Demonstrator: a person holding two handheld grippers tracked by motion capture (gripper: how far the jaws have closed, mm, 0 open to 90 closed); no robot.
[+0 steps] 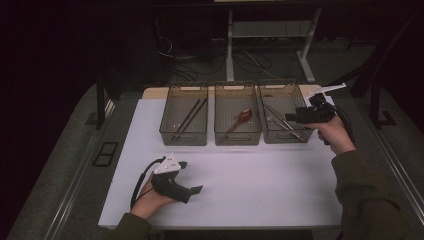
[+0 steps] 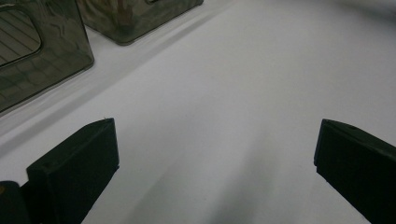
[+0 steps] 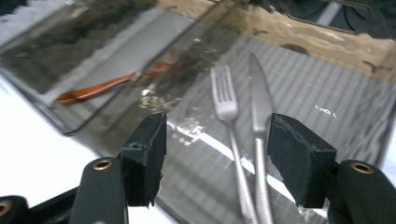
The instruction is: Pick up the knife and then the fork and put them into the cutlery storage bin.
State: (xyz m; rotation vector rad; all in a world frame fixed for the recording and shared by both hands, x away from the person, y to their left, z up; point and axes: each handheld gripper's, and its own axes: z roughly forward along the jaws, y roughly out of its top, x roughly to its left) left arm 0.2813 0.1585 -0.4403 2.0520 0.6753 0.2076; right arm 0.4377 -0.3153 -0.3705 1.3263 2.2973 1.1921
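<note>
The fork (image 3: 227, 116) and the knife (image 3: 258, 116) lie side by side in the right bin (image 1: 306, 136), flat on its floor. They nearly touch. In the right gripper view their top ends point away from you and their handles run back toward you, passing under the gap between your right gripper's (image 3: 217, 156) black fingers (image 3: 299, 158). So the long way of both runs along the gripper, not across it.

Your right gripper hangs just above them. Its fingers stand partly apart and hold nothing. The fork and knife sit closer to the far-side finger than to the other one, so they are not in the middle of the gap.

In the high view your right gripper (image 1: 298, 116) is at the right bin's edge, right over these two things. Your right hand is the near one by far.

The red spoon (image 1: 242, 118) lies in the middle bin (image 1: 237, 138), and the dark chopsticks (image 1: 190, 118) lie in the left bin (image 1: 182, 138).

Your left gripper (image 1: 196, 190) rests down on the white table (image 1: 260, 185), well apart from all three bins. Its fingers (image 2: 74, 172) are wide apart with nothing between them.

I think these two are placed now, so a clean lift straight up comes next.
</note>
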